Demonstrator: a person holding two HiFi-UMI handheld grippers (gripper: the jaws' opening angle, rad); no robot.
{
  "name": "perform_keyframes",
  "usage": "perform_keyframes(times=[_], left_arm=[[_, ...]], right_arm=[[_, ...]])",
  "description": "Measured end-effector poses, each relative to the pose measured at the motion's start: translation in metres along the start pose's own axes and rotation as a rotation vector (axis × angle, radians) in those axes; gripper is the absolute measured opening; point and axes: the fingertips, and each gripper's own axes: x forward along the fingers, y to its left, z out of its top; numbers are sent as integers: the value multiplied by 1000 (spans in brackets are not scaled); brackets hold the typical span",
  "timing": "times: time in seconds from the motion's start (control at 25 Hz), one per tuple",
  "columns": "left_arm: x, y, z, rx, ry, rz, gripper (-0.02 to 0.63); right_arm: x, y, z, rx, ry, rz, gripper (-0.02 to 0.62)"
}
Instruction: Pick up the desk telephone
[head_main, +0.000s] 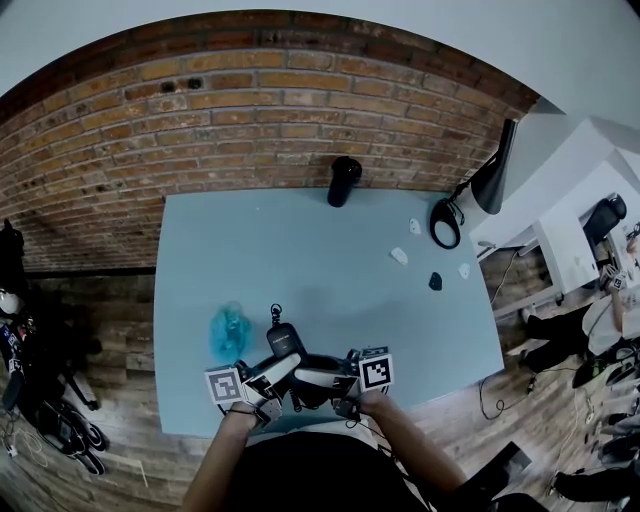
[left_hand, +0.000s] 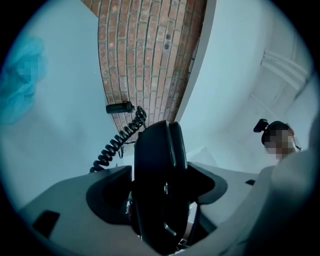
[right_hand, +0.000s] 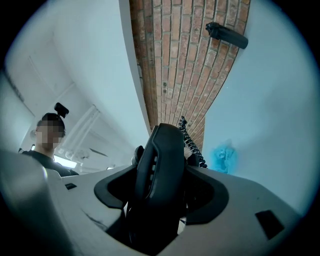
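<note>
My left gripper (head_main: 270, 375) and right gripper (head_main: 325, 378) both grasp the phone (head_main: 284, 340) at the table's (head_main: 330, 260) six o'clock edge, its cord (left_hand: 117, 142) toward twelve.

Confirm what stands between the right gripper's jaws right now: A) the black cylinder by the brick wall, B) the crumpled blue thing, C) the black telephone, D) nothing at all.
C: the right gripper view shows the black telephone upright between the jaws of the right gripper, with its coiled cord trailing behind it.
</note>
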Motion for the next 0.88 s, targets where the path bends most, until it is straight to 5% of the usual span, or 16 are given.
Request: perform_keyframes(times=[0.4, 0.64, 0.88], left_arm=[[-1, 5, 1, 11, -16, 33, 310], [-8, 12, -2, 120, 36, 116, 290], [-19, 25, 1, 66, -17, 157, 290]], right_arm=[[-5, -10, -1, -11, 25, -49, 282], [-11, -23, -10, -78, 90, -143, 291], [-17, -28, -1, -79, 20, -178, 291]])
